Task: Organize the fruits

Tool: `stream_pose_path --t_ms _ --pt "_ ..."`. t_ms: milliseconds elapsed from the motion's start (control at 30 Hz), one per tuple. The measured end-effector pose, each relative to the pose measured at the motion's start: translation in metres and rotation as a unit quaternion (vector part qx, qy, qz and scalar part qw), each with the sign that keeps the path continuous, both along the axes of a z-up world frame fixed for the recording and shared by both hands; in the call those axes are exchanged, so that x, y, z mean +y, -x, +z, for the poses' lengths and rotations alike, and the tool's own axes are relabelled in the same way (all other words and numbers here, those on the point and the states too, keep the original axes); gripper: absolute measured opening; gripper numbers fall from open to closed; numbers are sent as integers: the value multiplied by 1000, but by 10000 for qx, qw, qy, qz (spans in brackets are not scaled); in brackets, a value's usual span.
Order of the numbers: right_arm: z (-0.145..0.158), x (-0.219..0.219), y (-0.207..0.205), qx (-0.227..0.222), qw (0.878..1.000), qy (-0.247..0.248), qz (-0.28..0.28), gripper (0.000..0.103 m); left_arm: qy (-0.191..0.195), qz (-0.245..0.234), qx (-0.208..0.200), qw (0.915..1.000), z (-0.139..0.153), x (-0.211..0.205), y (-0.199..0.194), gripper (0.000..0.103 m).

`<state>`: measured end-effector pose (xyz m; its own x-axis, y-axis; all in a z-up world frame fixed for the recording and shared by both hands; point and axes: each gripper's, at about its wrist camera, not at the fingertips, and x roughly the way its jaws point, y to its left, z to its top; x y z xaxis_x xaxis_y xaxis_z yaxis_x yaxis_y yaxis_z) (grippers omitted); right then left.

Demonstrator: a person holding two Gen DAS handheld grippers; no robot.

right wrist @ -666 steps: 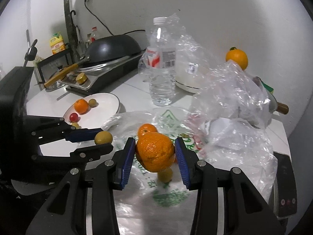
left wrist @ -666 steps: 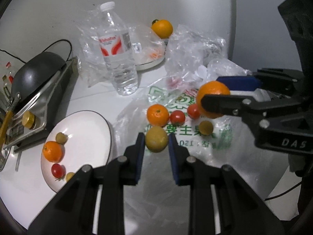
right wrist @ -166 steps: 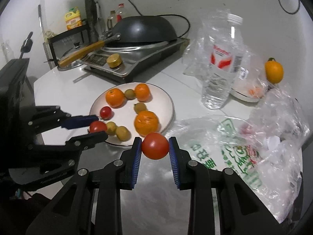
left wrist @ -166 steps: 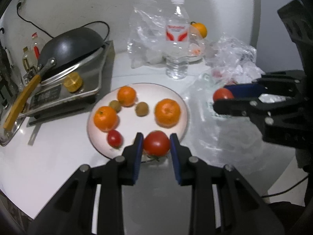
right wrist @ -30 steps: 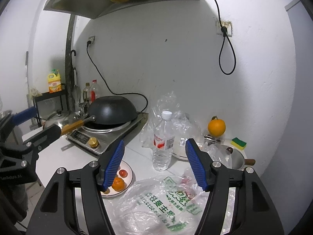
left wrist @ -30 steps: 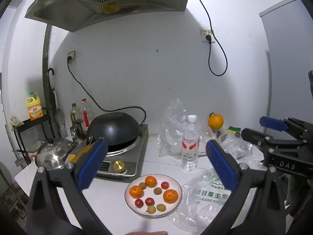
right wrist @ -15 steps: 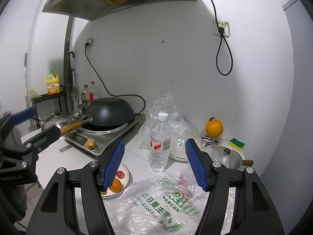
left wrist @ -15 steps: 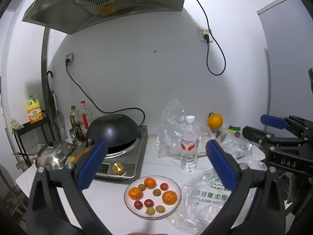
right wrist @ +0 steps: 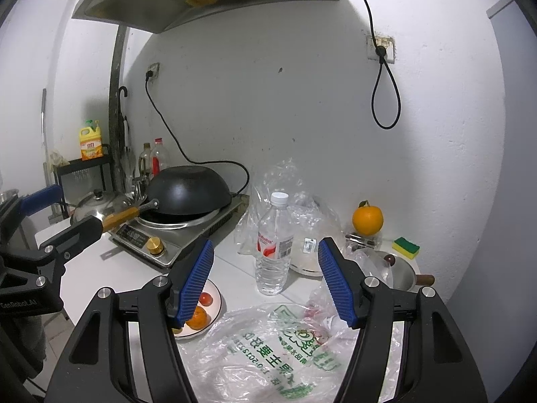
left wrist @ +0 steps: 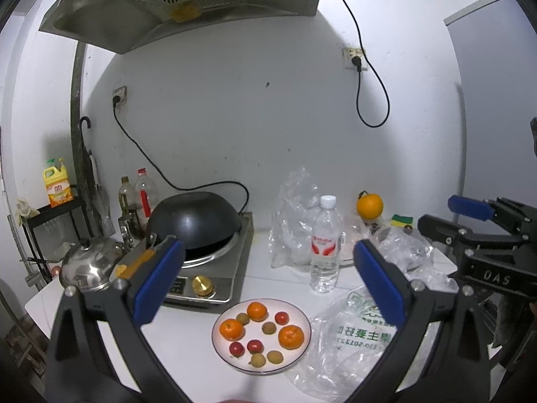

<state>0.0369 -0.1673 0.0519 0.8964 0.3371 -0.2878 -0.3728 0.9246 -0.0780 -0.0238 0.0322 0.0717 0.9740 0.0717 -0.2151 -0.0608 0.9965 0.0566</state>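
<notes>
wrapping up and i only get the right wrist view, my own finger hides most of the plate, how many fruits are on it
Observer: Ten on the plate: three oranges, three tomatoes and four small brown fruits.
Operator: any stacked
Observer: No, all lie in a single layer inside the rim.
Operator: left hand-held gripper empty
Observer: Yes. The left hand-held gripper has its jaws wide apart with nothing between them.
</notes>
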Motion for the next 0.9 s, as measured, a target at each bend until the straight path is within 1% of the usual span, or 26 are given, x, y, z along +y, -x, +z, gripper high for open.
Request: stream_pose_path --t_ms 633,900 --pt "-1 -1 -2 23 10000 -24 -3 68 -19 31 -25 10000 0 -3 -1 102" --pt "-1 -1 -5 53 10000 -21 -27 68 9 4 29 10000 -2 -3 -6 102"
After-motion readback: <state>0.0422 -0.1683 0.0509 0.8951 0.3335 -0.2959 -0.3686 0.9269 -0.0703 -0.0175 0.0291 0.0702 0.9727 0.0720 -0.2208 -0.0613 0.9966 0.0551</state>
